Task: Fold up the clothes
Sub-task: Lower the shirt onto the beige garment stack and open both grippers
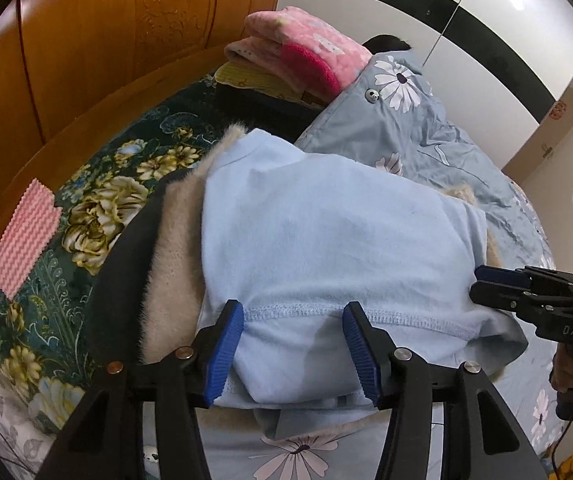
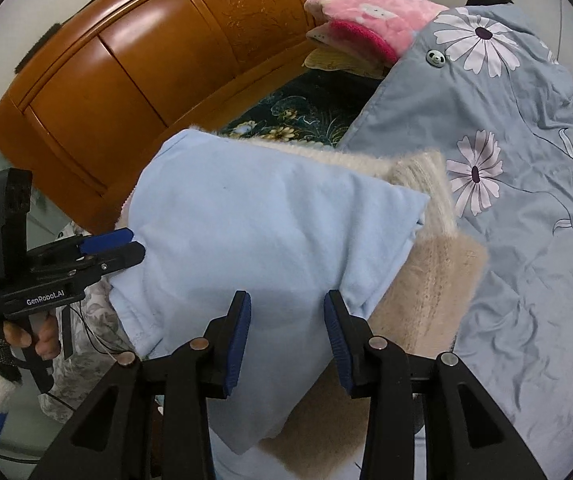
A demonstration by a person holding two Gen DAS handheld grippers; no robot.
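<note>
A light blue folded shirt (image 1: 326, 240) lies on a cream fuzzy garment (image 1: 174, 216) on the bed; it also shows in the right wrist view (image 2: 254, 224), with the cream garment (image 2: 426, 288) under it. My left gripper (image 1: 292, 316) is open, its blue pads either side of the shirt's stitched hem, not closed on it. My right gripper (image 2: 286, 312) is open over the shirt's near edge. Each gripper shows in the other's view: the right one (image 1: 498, 280) at the shirt's right edge, the left one (image 2: 118, 244) at its left edge.
A blue-grey floral duvet (image 2: 526, 200) lies to the right. Folded pink blankets (image 1: 306, 52) sit by the wooden headboard (image 2: 134, 80). A dark floral bedspread (image 1: 98, 200) and a pink zigzag cloth (image 1: 22, 240) lie to the left. A dark garment (image 1: 122, 264) borders the cream one.
</note>
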